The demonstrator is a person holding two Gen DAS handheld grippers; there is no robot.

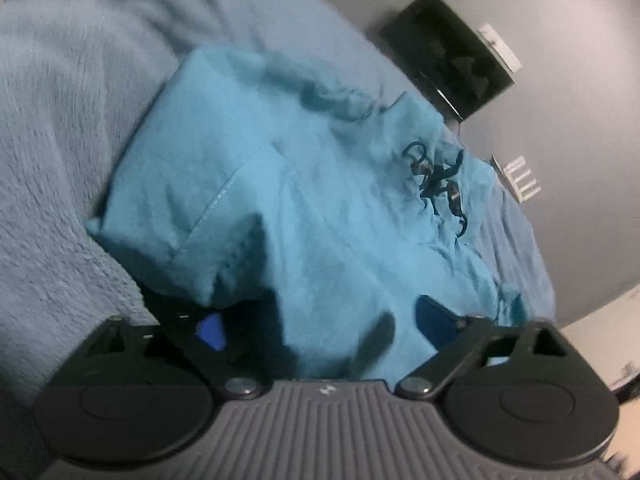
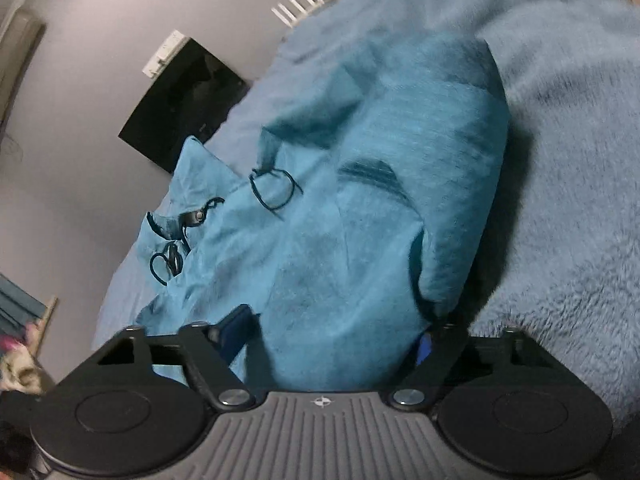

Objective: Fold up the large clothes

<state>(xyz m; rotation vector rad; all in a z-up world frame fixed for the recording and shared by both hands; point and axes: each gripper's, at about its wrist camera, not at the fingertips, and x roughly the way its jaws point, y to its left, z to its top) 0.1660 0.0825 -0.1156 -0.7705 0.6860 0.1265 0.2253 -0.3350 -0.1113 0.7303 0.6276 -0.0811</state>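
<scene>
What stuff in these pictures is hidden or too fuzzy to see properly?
- Left gripper fingertips: left wrist view, the teal garment covers them, so grip unclear.
- Right gripper fingertips: right wrist view, buried under the same cloth.
- Dark drawstring: left wrist view, blurred.
- Black wall panel: right wrist view, too dark to identify.
- Blue blanket: cut off by frame edges.

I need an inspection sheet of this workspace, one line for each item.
Surface: fluffy grey-blue blanket over a bed.
Job's things: teal cloth garment, partly folded, with a dark drawstring lying on it.
Clutter: nothing seen.
Grippers: left tool and right tool each have teal cloth between the blue pads; contact unclear.
Cables: nothing seen.
Surroundings: grey wall, black flat screen mounted on it, white rack.
</scene>
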